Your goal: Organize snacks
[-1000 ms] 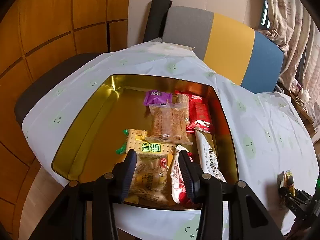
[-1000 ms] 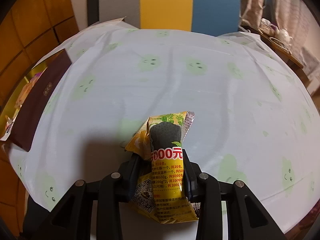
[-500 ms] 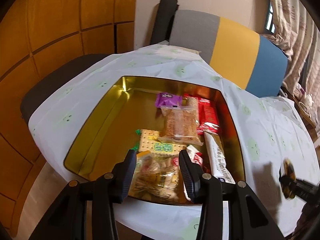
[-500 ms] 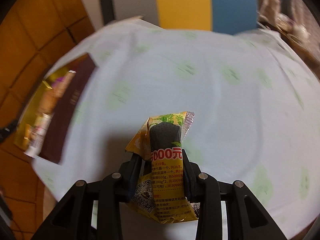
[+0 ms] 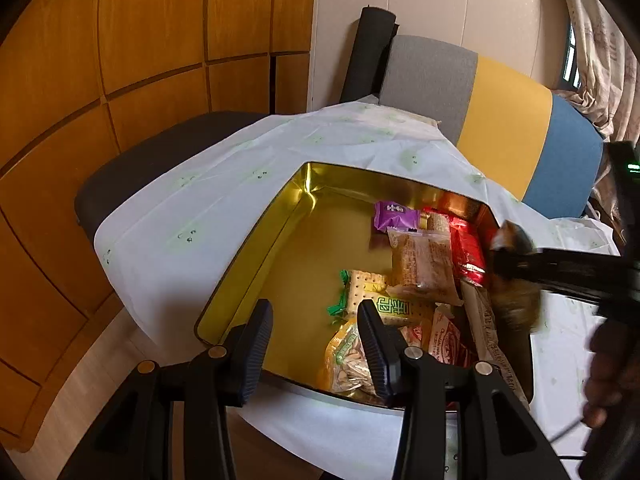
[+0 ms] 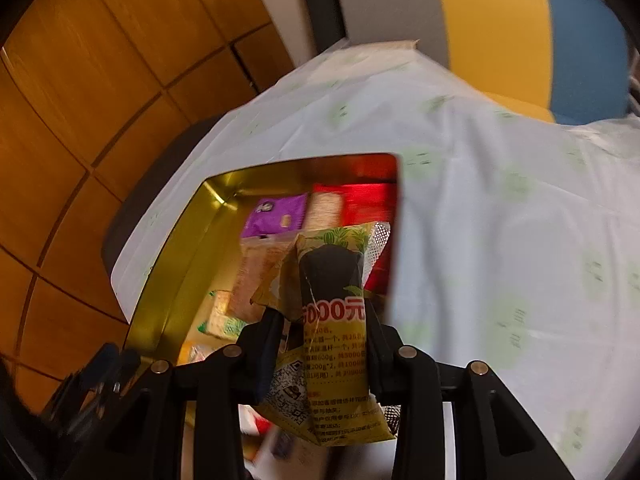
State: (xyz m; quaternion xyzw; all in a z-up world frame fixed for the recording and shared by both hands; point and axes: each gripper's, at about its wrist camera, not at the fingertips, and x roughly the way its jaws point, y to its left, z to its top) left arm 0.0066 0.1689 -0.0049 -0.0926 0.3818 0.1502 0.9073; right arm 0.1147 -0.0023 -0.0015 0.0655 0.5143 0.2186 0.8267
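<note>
The right gripper (image 6: pixel 320 320) clamps a yellow snack packet (image 6: pixel 332 320) between its jaws and holds it above the near right part of a gold tin (image 6: pixel 168 264). The left gripper (image 5: pixel 316 336) hangs over the tin's near edge, jaws partly open with nothing between them. Inside the tin lie a bag of seeds (image 5: pixel 348 364), a green cracker pack (image 5: pixel 372 292), a clear biscuit pack (image 5: pixel 420 264), red packets (image 5: pixel 468 248) and, farthest, a purple packet (image 5: pixel 394 216). The tin rests on a white tablecloth (image 5: pixel 192 232). Beyond stands a grey, yellow and blue chair (image 5: pixel 504 128).
</note>
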